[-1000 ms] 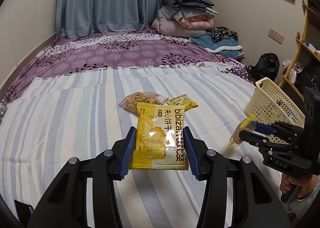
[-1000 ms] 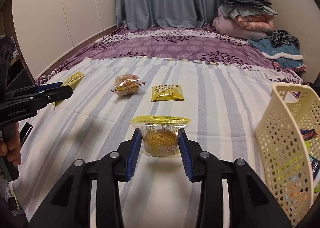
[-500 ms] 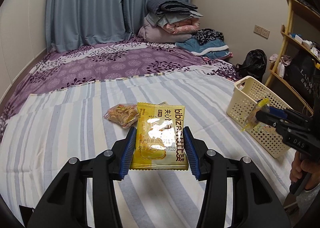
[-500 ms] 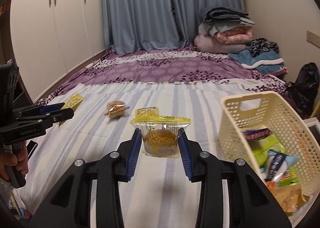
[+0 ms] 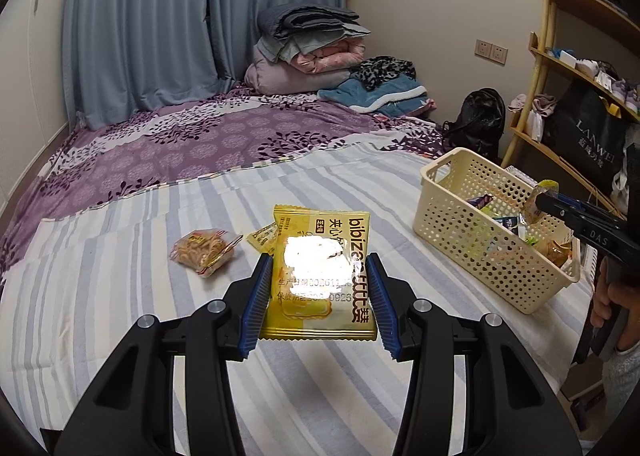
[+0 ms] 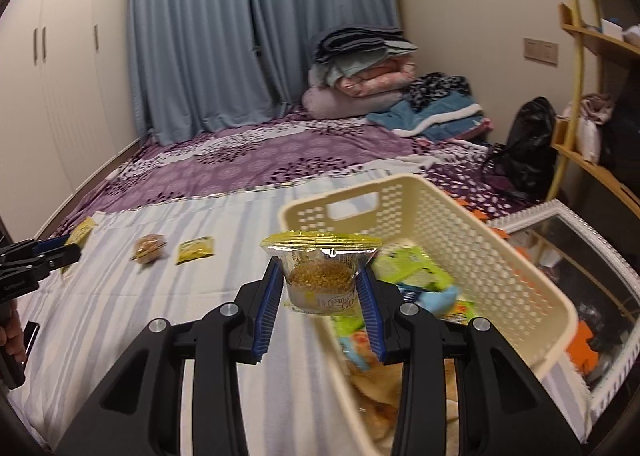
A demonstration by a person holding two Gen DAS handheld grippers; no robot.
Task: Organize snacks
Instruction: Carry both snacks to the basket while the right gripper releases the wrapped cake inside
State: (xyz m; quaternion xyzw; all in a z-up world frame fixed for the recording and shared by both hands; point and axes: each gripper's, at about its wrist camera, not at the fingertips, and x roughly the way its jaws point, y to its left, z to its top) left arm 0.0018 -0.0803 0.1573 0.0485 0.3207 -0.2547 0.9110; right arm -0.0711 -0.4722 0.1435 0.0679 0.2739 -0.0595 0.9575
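My left gripper [image 5: 318, 302] is shut on a yellow biscuit packet [image 5: 320, 276] and holds it above the striped bed sheet. My right gripper [image 6: 322, 310] is shut on a clear-wrapped round cake [image 6: 322, 276] and holds it over the near rim of the cream perforated basket [image 6: 440, 224], which holds several snack packets. In the left wrist view the basket [image 5: 472, 240] stands to the right, with the right gripper [image 5: 556, 204] over its far side. A clear pack of brown snacks [image 5: 202, 252] and a small yellow packet [image 5: 262, 236] lie on the sheet.
The striped sheet [image 5: 100, 296] covers the bed front, a purple floral cover [image 5: 200, 144] the back. Folded bedding [image 5: 316, 52] is stacked by the curtain. A wooden shelf [image 5: 580, 68] and a black bag [image 5: 480, 124] stand right of the bed. A framed mirror [image 6: 580, 256] lies beyond the basket.
Both grippers swung right with their snacks. The right gripper moved from over the sheet to over the basket's near rim. The basket came closer in the left wrist view.
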